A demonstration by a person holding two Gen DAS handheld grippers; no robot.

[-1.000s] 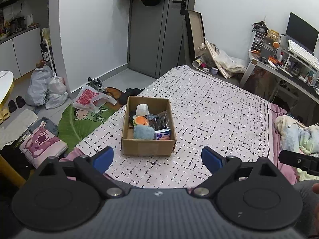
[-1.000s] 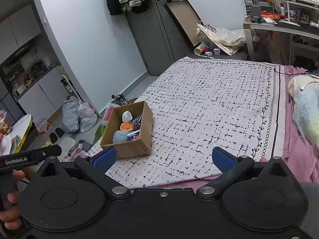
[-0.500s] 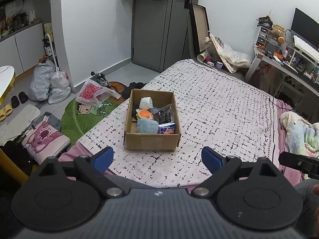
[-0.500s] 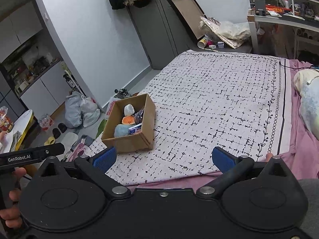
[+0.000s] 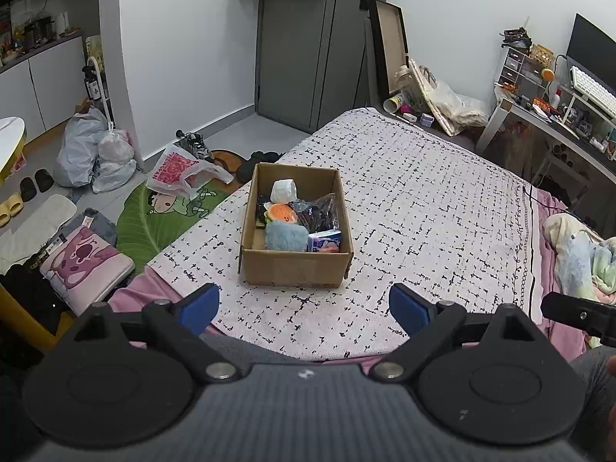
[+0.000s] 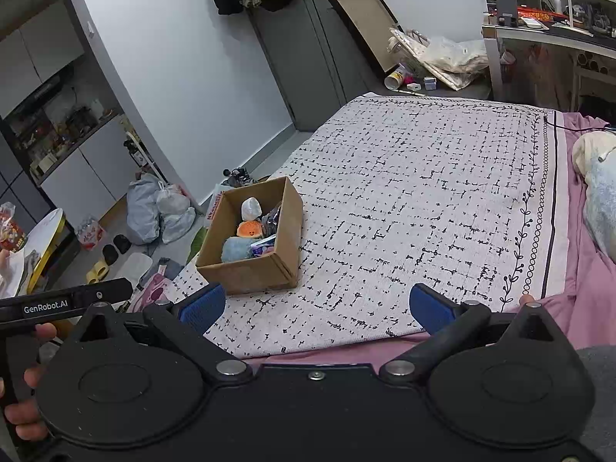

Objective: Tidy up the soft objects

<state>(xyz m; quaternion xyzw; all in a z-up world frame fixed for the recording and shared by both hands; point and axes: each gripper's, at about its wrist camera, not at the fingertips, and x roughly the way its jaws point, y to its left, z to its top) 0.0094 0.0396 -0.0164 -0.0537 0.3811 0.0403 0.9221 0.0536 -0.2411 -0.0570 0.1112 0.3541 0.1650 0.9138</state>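
Note:
A cardboard box (image 5: 296, 269) stands on the patterned bedspread (image 5: 423, 208) near the bed's left front corner. In it lie a white soft roll (image 5: 284, 190), an orange plush (image 5: 282, 212), a blue fluffy toy (image 5: 285, 236), a dark bag (image 5: 319, 213) and a small packet (image 5: 325, 239). My left gripper (image 5: 304, 306) is open and empty, just in front of the box. The box also shows in the right wrist view (image 6: 250, 269), left of my right gripper (image 6: 317, 306), which is open and empty over the bed's front edge.
Bedding and a soft toy (image 5: 577, 254) lie at the bed's right side. Bags (image 5: 96, 150), slippers and a green mat (image 5: 161, 215) cover the floor to the left. A desk (image 5: 550, 115) stands at the far right, a grey door (image 5: 304, 46) behind.
Both grippers have moved forward and closer to the box, which looks larger and nearer. Both stay open and empty.

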